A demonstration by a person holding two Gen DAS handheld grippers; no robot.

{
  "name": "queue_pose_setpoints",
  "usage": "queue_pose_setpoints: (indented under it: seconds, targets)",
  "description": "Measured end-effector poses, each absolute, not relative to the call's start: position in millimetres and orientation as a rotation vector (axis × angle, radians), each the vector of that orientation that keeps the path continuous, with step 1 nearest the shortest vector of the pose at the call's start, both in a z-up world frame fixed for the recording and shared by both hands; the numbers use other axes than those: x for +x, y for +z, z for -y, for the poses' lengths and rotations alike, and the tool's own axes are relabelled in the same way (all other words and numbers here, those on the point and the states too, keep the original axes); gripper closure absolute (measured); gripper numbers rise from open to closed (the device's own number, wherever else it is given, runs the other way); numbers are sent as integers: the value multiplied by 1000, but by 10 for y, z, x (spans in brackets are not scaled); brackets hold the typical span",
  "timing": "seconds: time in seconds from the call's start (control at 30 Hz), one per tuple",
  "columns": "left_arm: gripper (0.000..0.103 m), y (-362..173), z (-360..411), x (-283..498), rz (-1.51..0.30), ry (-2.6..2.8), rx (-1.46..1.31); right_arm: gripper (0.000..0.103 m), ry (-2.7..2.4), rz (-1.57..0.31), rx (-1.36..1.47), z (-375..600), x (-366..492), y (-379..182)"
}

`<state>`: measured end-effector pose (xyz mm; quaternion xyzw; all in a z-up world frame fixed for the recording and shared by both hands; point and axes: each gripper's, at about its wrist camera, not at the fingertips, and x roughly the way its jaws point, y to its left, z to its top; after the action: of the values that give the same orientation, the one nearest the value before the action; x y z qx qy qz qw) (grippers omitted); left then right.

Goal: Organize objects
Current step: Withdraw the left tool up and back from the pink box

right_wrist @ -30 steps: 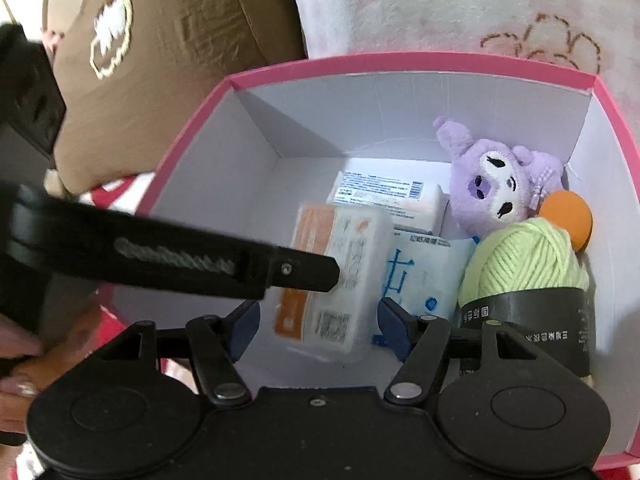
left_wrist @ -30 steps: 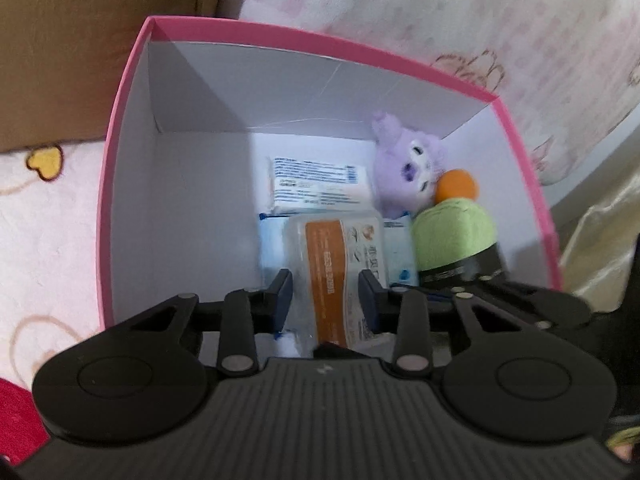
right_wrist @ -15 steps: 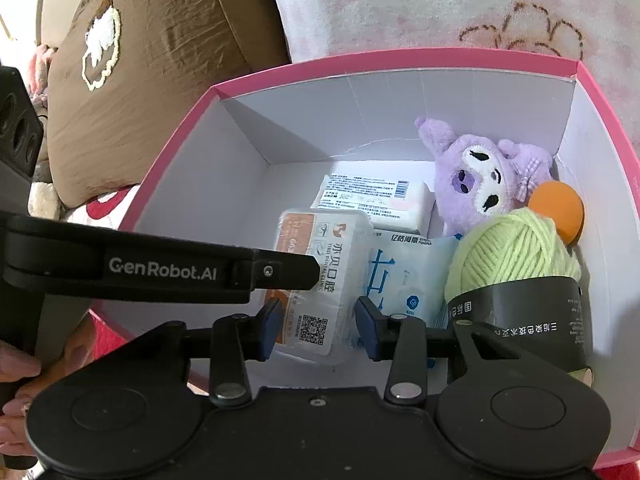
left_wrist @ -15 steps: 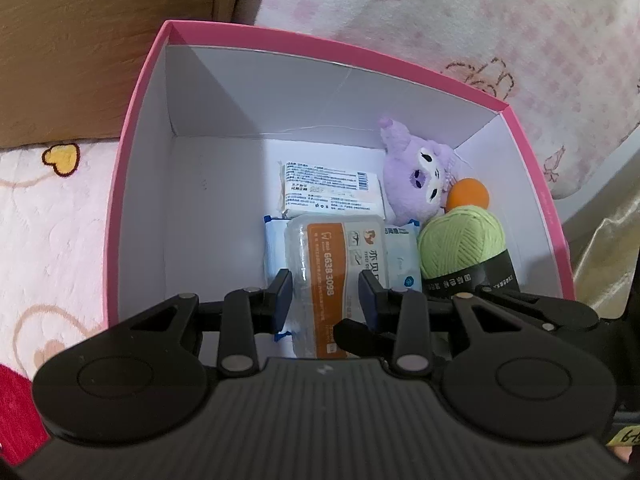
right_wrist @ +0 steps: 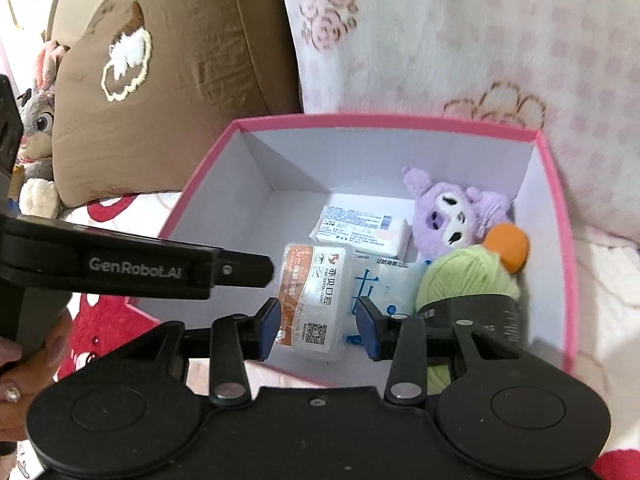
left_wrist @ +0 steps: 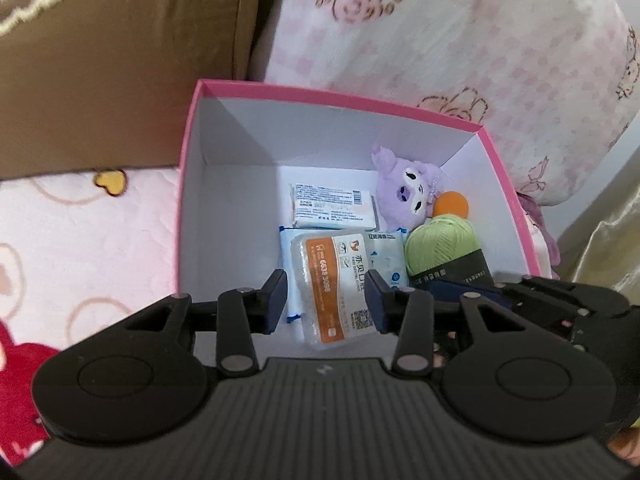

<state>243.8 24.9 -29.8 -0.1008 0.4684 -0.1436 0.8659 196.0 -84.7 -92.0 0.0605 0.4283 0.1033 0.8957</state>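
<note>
A pink box (left_wrist: 192, 168) with white inner walls holds an orange-and-white packet (left_wrist: 334, 280), a blue wipes pack (left_wrist: 386, 260), a white packet (left_wrist: 332, 210), a purple plush (left_wrist: 408, 188), an orange ball (left_wrist: 452, 208) and green yarn (left_wrist: 440, 244). My left gripper (left_wrist: 326, 298) is open above the box's near side, its fingers either side of the orange packet in the picture, apart from it. My right gripper (right_wrist: 318, 328) is open too, raised over the same packet (right_wrist: 316, 292). The left gripper's arm (right_wrist: 136, 268) crosses the right wrist view.
The box (right_wrist: 560, 220) sits on a pink bedspread (left_wrist: 80, 248). A brown cushion (right_wrist: 168, 80) and a pink floral pillow (right_wrist: 460, 40) stand behind it. A grey rabbit toy (right_wrist: 38, 128) sits far left. A hand (right_wrist: 24, 364) holds the left gripper.
Both grippers have pulled up and back from the box, so more of the cushion and pillow shows. The orange packet lies in the box, free of both grippers.
</note>
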Motion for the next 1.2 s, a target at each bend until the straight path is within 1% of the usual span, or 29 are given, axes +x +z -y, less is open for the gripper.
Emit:
queue_pose_setpoints:
  seconds: [0.03,0.1,0.2,0.43,0.53,0.7,0.87,1.03,1.2]
  targets:
    - [59,-246,-255,2401,-981,-294,-197,56,214,-886,119,846,1926,-875]
    - [53,-158,-271,2337,-985,-284,-181,55,213,-879,111,833,1861,-775]
    - [49,-10,-322,2224,-976,-279,-182,54,212,-869,108,858,1738,-638]
    - [43,263,-358,1949,-980,-239,-122,52,198,-857,116,892,1450,-361]
    - [42,358,-373,1846,-1001,-229,-92,52,200,-864,133,897,1332,-277]
    - [34,554,-404,1628,-989,-216,-39,51,197,-856,133,881,1126,-127]
    - [32,661,-423,1404,-976,-234,-15,40,175,-851,134,907,942,-16]
    - [32,669,-452,1212,-979,-243,-26,33,152,-847,126,941,748,39]
    - [30,636,-462,1064,-982,-226,-32,29,130,-852,110,979,576,61]
